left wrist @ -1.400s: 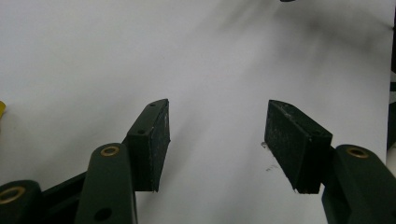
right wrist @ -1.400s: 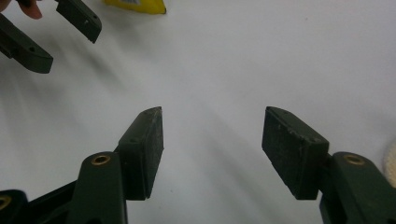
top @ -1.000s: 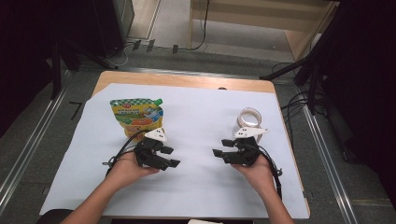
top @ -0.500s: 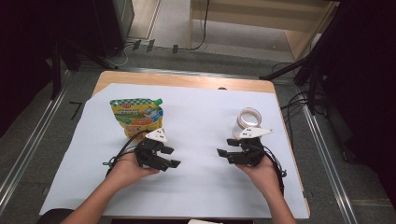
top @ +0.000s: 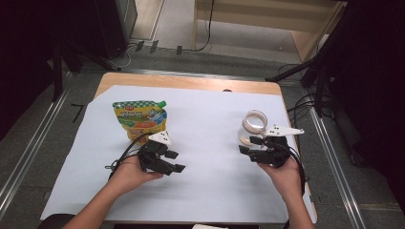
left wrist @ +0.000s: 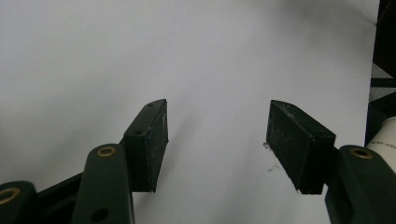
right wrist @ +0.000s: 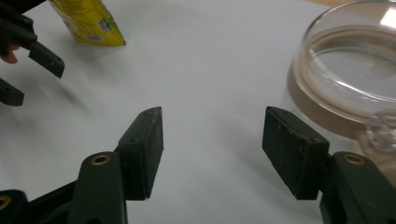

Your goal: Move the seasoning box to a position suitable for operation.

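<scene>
Currently on my table, itemised. Item one: right gripper [top: 250,144], held in my right hand, jaws standing apart with nothing between them; they have just been opening a little wider, and in the right gripper view I see bare white sheet [right wrist: 210,56] between the pads. Item two: clear glass jar [top: 253,127], upright, mouth open to the ceiling, some pale brownish content at the bottom, standing on the sheet near the right edge. Relation that matters: the jar stands just beyond the right gripper and a touch to the far side of its jaws; in the right gripper view it sits off to the upper right of the right-hand pad, near it but not between the jaws, so I judge the gripper must swing toward that side and advance before it can close on the jar's wall. Its axis is vertical, so a level approach across the body looks the natural grasp. Item three: left gripper [top: 174,161], in my left hand, jaws likewise parted and empty over bare sheet, pointing toward the table's middle. Item four: yellow-green spouted pouch [top: 140,118], lying flat with its cap toward the far right corner, just beyond the left hand. Nearness: right hand is plainly nearer the jar, left hand nearer the pouch; jar and pouch lie well apart.
</scene>
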`<move>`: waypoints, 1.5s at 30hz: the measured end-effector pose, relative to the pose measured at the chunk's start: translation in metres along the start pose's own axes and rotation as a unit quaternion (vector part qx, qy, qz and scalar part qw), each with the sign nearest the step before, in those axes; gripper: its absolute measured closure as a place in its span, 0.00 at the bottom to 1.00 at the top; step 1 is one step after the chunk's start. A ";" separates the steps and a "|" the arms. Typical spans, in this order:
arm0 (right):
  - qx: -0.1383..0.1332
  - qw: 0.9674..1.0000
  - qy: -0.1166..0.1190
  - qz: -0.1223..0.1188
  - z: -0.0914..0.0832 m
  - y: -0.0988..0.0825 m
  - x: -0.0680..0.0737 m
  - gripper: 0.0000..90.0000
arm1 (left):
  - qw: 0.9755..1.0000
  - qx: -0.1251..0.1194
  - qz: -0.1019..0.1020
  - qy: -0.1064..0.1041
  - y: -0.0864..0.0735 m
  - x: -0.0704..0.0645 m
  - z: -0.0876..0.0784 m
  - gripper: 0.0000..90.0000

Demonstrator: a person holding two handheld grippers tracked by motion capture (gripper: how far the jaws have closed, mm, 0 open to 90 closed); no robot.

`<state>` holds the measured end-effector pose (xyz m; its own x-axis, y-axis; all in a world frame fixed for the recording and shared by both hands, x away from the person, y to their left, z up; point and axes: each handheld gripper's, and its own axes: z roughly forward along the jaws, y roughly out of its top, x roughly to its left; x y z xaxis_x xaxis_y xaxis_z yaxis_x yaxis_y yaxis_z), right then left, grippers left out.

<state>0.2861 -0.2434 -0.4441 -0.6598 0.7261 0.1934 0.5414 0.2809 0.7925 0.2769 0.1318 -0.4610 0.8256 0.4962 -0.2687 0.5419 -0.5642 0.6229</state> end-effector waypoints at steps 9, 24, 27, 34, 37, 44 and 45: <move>-0.014 0.999 -0.038 0.017 -0.021 -0.003 -0.018 0.41 | 1.000 0.000 0.005 0.004 0.000 -0.001 0.000 0.44; -0.024 0.993 -0.090 0.071 -0.025 0.005 -0.048 0.23 | 1.000 0.015 0.004 -0.009 0.001 0.000 0.008 0.42; -0.021 0.993 -0.090 0.074 -0.021 0.007 -0.051 0.19 | 1.000 0.019 0.002 -0.007 0.001 0.001 0.009 0.42; -0.016 0.993 -0.096 0.072 -0.012 0.016 -0.058 0.15 | 1.000 0.012 -0.002 -0.011 0.001 0.002 0.007 0.42; -0.008 0.993 -0.092 0.076 -0.006 0.019 -0.061 0.14 | 1.000 0.009 -0.006 -0.012 0.001 0.004 0.007 0.42; -0.002 0.994 -0.094 0.061 0.010 0.024 -0.063 0.14 | 1.000 0.009 -0.008 -0.012 0.001 0.004 0.007 0.42; -0.003 0.994 -0.094 0.062 0.012 0.024 -0.063 0.14 | 1.000 0.009 -0.008 -0.012 0.001 0.004 0.007 0.42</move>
<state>0.3470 -0.2752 -0.4445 -0.4799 0.8590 0.1784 0.6089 0.1798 0.7726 0.2817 0.1285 -0.4669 0.8196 0.4904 -0.2962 0.5583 -0.5678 0.6049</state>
